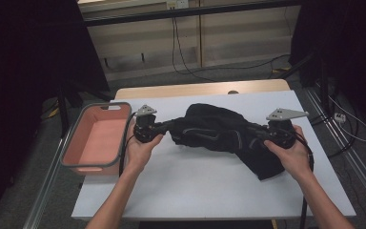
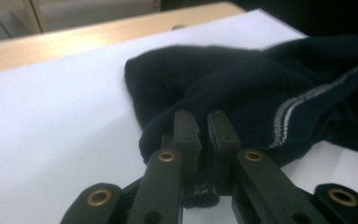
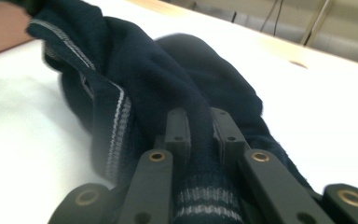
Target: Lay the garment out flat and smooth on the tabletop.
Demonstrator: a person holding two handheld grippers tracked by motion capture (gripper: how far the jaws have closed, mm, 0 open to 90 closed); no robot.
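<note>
On the white table (image 1: pixel 209 176), across its middle, a dark navy knitted garment (image 1: pixel 214 131) with pale stripes along its edging is stretched between the two grippers, bunched in a heap towards the far side and trailing a loose flap near the right hand. The left gripper (image 1: pixel 145 128) is clamped on a fold of the knit at the garment's left end; in the left gripper view the cloth (image 2: pixel 242 93) is seen pinched tight between the nearly closed jaws. The right gripper (image 1: pixel 277 132) is clenched on the right end, and in the right gripper view a striped ribbed band (image 3: pixel 205 196), probably a cuff or hem, is gripped between the jaws.

The garment is judged to be soft, limp and light. No shape will be kept by it, and whatever is not held will sag and drag on the table. The knit is likely to stretch under tension, so a hard pull should be avoided. It is not fragile, and little slip is expected from the fuzzy surface. The ribbed, striped edges are thought the best places to be gripped, since they are thicker and mark the outline of the piece. A pink basin with a grey rim (image 1: pixel 83 129) stands at the left edge of the table, just beside the left hand (image 1: pixel 140 148).
</note>
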